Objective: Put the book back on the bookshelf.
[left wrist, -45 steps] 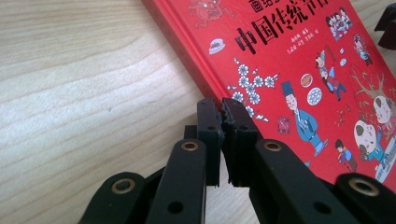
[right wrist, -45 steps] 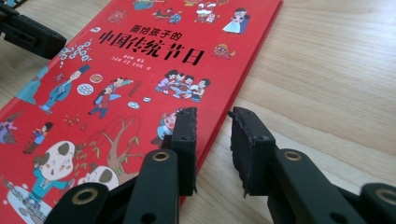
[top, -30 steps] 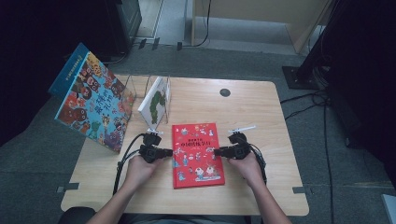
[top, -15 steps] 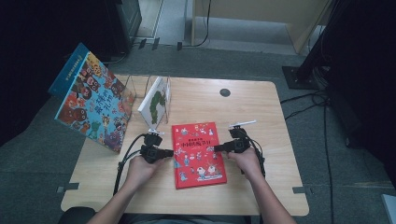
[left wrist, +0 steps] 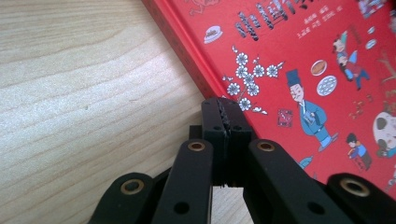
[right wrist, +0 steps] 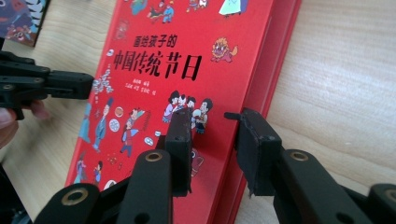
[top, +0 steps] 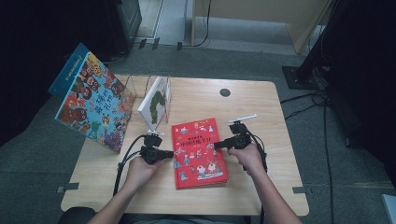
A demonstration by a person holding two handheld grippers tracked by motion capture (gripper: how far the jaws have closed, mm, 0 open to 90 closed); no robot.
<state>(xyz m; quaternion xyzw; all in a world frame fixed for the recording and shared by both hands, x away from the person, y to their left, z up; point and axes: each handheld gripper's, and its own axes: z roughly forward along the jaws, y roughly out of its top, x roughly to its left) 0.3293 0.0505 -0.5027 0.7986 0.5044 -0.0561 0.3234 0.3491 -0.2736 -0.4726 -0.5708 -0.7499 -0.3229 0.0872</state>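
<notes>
A red picture book (top: pixel 198 147) lies flat on the wooden table (top: pixel 261 107). My left gripper (top: pixel 170 153) is shut and empty, with its tips at the book's left edge. In the left gripper view its jaws (left wrist: pixel 227 116) meet just over the spine of the red cover (left wrist: pixel 303 70). My right gripper (top: pixel 217 145) points in from the book's right edge. Its jaws (right wrist: pixel 215 121) have just been closing. A gap still shows between them, with the book's (right wrist: pixel 154 56) right edge in it and the pads off it. The left gripper (right wrist: pixel 86 86) shows across the cover.
A large colourful picture book (top: pixel 91 105) leans off the table's left edge. A white and green book (top: pixel 156 100) stands in a clear rack behind the red one. A round black grommet (top: pixel 225 92) sits at the back. Cables trail from both hands.
My right gripper has lifted slightly at the book's right edge and its jaws have narrowed. The left gripper and the red book stay as they were.
</notes>
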